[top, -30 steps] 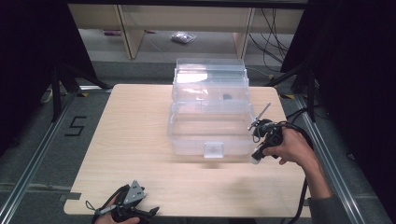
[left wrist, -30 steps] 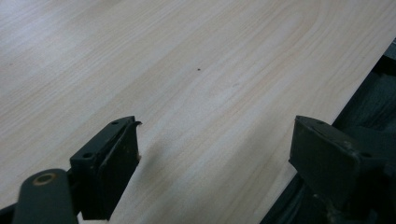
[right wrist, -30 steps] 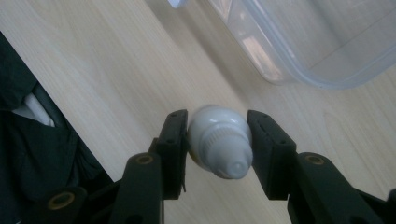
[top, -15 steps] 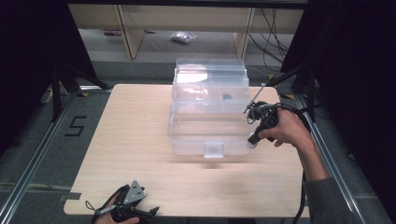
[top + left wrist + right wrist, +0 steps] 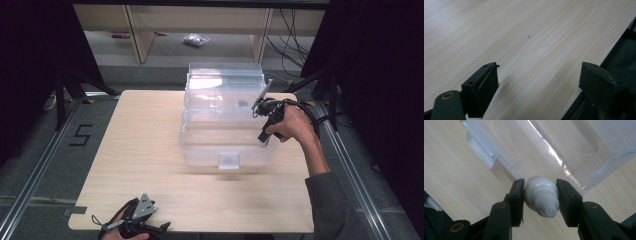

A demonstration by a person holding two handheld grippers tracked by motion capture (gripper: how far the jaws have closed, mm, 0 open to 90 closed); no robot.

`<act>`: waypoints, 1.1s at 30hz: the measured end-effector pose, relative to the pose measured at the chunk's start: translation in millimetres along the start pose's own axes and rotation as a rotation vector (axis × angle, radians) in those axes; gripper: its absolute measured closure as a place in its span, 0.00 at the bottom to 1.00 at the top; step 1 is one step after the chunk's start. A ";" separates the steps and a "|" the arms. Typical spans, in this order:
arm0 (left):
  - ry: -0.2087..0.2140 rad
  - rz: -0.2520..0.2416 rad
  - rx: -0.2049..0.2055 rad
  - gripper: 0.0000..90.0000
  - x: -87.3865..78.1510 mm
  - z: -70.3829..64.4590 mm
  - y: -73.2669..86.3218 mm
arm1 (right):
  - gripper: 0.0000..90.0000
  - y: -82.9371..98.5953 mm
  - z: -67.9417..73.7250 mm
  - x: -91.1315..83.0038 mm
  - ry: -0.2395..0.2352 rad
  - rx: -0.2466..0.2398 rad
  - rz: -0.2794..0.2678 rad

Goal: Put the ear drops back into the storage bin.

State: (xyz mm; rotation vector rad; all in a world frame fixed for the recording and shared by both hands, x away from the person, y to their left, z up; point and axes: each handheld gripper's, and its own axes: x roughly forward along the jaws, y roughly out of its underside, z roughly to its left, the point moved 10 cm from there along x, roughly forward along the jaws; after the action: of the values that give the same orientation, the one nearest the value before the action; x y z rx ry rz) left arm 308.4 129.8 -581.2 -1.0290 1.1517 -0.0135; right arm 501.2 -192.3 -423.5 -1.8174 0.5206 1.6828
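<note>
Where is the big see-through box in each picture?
High view: the clear plastic box stands in the middle of the wooden table, lid open at the back; the right gripper is at its right rim.
Left gripper view: bare table wood between the open jaws; the box is not in it.
Right gripper view: the box fills the top, behind a white tube held in the jaws.
Shared landmark: the table.

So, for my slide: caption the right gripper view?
Right gripper clamps a small white bottle beside the clear plastic box.
</note>
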 end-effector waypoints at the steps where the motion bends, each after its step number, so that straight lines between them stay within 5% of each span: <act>1: 0.005 -0.009 -0.011 0.17 0.2 -1.2 -1.1 | 0.67 -1.5 -2.3 2.6 -0.003 -0.001 0.007; 2: 0.008 0.003 0.004 0.17 -0.9 -0.6 -0.1 | 0.67 -3.1 -6.8 5.3 0.003 -0.024 0.011; 3: 0.007 0.001 0.003 0.17 -0.8 -0.6 0.0 | 0.67 -3.8 -5.4 7.3 0.004 0.012 0.015; 17: 0.006 -0.006 -0.003 0.17 -0.1 -1.6 -0.8 | 0.67 -6.9 -19.6 38.3 0.014 0.052 0.104; 27: 0.005 -0.001 0.000 0.17 0.1 -1.2 -0.2 | 0.67 -4.9 -25.7 57.8 0.004 0.084 0.120; 30: 0.005 -0.002 -0.001 0.17 0.5 -1.9 0.0 | 0.67 -6.1 -31.3 65.1 0.023 0.040 0.132; 31: 0.005 -0.002 -0.001 0.17 0.6 -1.6 -0.1 | 0.67 -6.8 -27.5 66.3 0.015 0.084 0.136; 32: 0.006 -0.008 -0.008 0.17 0.5 -2.3 -0.8 | 0.67 -8.0 -30.4 68.4 0.012 0.053 0.127; 33: 0.006 -0.007 -0.006 0.17 0.3 -2.2 -0.8 | 0.67 -8.3 -30.1 70.1 0.011 0.073 0.125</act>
State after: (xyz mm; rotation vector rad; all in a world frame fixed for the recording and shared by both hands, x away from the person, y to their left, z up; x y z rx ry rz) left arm 307.2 127.7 -580.9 -1.0388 1.1541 -0.0192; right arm 537.5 -198.1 -490.9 -1.7749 0.7042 1.7129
